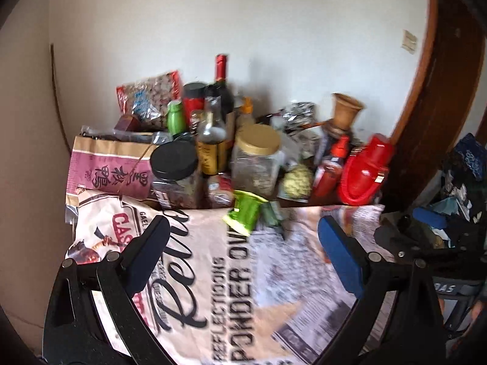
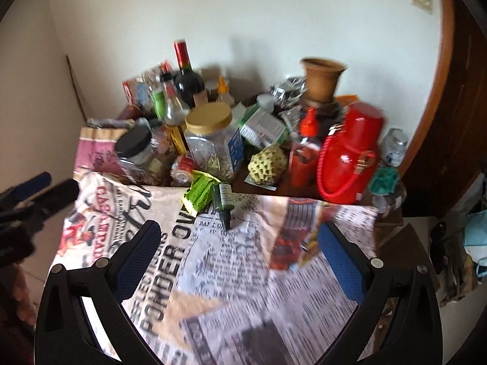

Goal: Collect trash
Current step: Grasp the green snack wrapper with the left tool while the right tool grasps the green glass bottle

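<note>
Fingers spread wide and empty on both sides: the right hand-held gripper [image 2: 240, 243] hangs over the near part of the counter [image 2: 304, 273] with its jaws well apart, and the left hand-held gripper [image 1: 243, 243] does the same, nothing between its blue pads. Just ahead of them, on the newspaper-print cloth [image 2: 231, 273], lie a crumpled green wrapper [image 2: 199, 193] and, touching it, a small dark green dropper bottle [image 2: 223, 205] on its side; these look the likeliest trash. Beyond stands a crowd of jars, bottles, a red jug [image 2: 353, 155] and a custard apple [image 2: 268, 161] against the wall. No bin shows in either view. I judge collection barely begun, with the wrapper and bottle not yet gathered.
</note>
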`<move>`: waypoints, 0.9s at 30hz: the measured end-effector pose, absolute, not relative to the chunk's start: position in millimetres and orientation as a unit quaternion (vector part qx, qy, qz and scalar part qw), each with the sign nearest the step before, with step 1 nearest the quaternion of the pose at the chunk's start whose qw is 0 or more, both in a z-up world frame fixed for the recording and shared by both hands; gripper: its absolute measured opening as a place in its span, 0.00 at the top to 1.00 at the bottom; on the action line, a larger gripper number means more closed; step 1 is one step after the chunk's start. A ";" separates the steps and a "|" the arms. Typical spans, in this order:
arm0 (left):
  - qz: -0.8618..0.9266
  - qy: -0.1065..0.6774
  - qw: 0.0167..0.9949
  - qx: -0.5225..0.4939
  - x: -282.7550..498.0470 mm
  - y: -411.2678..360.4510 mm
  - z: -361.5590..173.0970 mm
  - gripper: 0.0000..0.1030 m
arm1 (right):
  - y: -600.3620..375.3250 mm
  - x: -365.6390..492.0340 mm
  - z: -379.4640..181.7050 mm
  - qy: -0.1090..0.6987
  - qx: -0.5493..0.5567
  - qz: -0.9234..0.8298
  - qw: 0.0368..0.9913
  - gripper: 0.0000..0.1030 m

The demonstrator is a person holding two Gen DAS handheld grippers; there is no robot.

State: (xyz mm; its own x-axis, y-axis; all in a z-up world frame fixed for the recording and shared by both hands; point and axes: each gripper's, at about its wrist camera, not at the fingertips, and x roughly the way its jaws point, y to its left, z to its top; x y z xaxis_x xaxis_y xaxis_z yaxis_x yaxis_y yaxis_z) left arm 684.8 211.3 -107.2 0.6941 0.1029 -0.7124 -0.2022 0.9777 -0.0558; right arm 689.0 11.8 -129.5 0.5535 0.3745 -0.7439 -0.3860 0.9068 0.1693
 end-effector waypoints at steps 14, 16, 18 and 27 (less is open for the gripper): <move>0.075 0.492 0.862 -0.102 759.7 292.9 -231.4 0.05 | 100.3 798.0 -254.3 0.536 0.002 0.225 0.814 0.35; 0.064 0.508 0.852 -0.110 767.0 295.5 -248.9 0.05 | 106.2 806.2 -267.4 0.548 0.000 0.224 0.806 0.39; 0.056 0.516 0.847 -0.113 771.4 294.6 -258.7 0.05 | 111.5 811.3 -276.8 0.553 -0.009 0.219 0.804 0.42; -0.003 0.545 0.832 -0.101 805.0 272.9 -292.5 0.05 | 103.6 803.4 -280.6 0.543 -0.008 0.219 0.811 0.61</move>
State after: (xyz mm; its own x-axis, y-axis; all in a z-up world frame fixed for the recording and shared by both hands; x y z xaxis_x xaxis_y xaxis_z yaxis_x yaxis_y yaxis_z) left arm 805.0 272.9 -292.5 0.4063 -0.1152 -0.9064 -0.1059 0.9794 -0.1720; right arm 803.4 103.6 -280.6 0.3141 0.3470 -0.8837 -0.3636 0.9038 0.2257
